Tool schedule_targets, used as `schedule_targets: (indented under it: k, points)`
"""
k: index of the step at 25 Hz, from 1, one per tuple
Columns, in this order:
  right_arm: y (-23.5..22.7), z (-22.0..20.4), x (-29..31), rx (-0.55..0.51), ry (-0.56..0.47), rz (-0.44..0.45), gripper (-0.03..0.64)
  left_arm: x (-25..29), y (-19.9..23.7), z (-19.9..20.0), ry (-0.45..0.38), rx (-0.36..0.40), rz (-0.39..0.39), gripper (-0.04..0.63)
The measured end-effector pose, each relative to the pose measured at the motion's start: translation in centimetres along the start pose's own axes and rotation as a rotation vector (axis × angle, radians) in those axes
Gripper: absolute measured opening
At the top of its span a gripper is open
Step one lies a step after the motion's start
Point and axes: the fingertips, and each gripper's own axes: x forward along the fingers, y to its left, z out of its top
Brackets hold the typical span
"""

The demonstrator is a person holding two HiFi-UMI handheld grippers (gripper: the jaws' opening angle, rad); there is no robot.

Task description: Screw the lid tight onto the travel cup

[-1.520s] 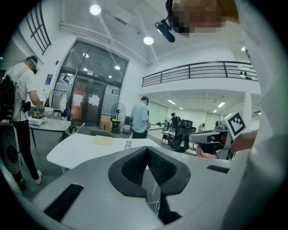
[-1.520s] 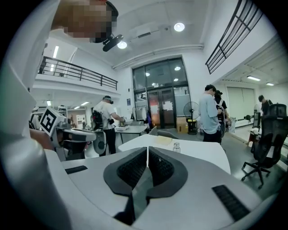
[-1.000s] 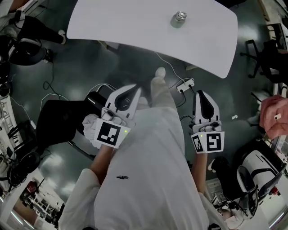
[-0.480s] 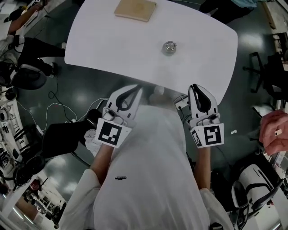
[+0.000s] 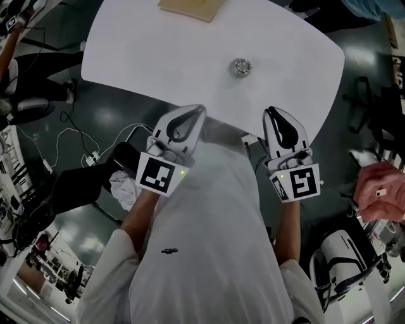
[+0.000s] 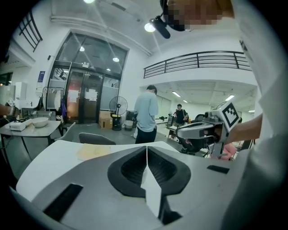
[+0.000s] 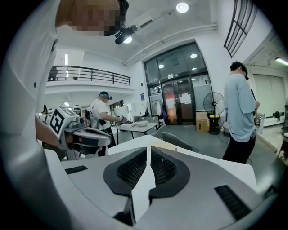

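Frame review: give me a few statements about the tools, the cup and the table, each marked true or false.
1. The left tool and the right tool are both shut, with nothing between their jaws. True.
2. The left tool grips the travel cup. False: the cup stands by itself on the white table, beyond both tools, and neither touches it.
3. A tan board lies at the far side of the table. True.
4. The travel cup stands on the tan board. False: it stands on bare table, apart from the board.
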Motion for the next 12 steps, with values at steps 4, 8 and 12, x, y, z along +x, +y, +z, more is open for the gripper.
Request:
schedule_targets:
  k: [4, 8, 12]
  points:
    - [-1.0, -0.1, 1.8, -0.037, 0.034, 0.006, 0.002, 2.6, 0.2, -2.1, 0.05, -0.009, -0.059, 0.005]
    - [-1.3, -0.6, 4.1, -0.081, 0.081, 0.012, 0.002, 4.4, 2.0, -3.4, 0.037, 0.003, -0.075, 0.006]
    - [-1.5, -1.2, 6.1, -0.154, 0.137, 0.028, 0.003, 6.4, 2.9, -5.1, 0.05, 0.07, -0.134, 0.112]
